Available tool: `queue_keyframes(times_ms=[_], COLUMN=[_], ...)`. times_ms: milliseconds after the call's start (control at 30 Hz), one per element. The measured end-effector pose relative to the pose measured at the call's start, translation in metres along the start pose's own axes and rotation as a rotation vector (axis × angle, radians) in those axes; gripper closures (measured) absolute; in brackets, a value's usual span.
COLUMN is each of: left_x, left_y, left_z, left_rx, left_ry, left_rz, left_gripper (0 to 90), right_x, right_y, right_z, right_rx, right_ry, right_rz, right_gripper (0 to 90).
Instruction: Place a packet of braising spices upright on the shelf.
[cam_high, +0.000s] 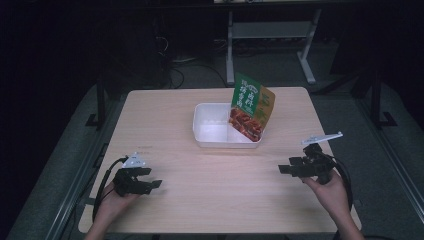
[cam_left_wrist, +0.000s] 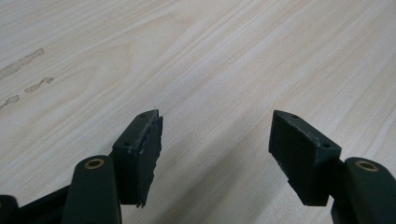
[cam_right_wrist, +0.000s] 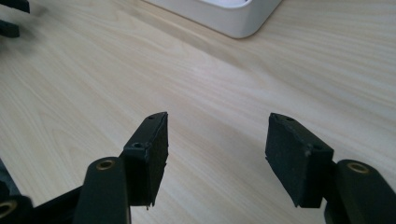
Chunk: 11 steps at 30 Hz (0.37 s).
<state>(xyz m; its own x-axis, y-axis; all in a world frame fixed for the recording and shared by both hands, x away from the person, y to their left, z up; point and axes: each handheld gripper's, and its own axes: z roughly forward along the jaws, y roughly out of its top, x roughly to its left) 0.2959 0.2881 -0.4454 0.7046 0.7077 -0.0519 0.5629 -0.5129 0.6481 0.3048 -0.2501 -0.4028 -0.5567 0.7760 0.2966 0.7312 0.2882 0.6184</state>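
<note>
A white rectangular container (cam_high: 216, 127) sits on the far middle of the light wooden table (cam_high: 200, 200). A green and orange food packet (cam_high: 251, 106) stands tilted in its right end. My left gripper (cam_high: 152, 181) rests low at the near left, held in a hand; its jaws stand apart over bare wood (cam_left_wrist: 215, 140). My right gripper (cam_high: 286, 166) is at the near right, pointing left. It is open too, with nothing between the jaws (cam_right_wrist: 217, 144). A corner of the white container (cam_right_wrist: 233, 18) shows at the top of the right gripper view.
The table's edges drop to a dark carpeted floor. A white desk frame (cam_high: 270, 40) stands behind the table. Cables (cam_high: 100, 192) trail from both grippers over the near edge. Faint marks (cam_left_wrist: 25, 74) stain the wood near the left gripper.
</note>
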Motion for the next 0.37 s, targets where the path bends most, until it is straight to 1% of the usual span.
queue_keyframes(times_ms=[200, 367], left_x=[0.000, 0.000], left_y=[0.000, 0.000], left_z=[0.000, 0.000], left_rx=[-0.001, 0.001], left_ry=[-0.002, -0.001], left_rz=[0.003, 0.004], left_gripper=[34.1, 34.0], right_x=[0.006, 0.012], right_y=[-0.014, -0.032], right_z=[0.002, 0.004], right_rx=[0.005, 0.010], right_ry=[0.008, 0.001], right_rz=[-0.007, -0.018], right_gripper=[37.2, 33.8])
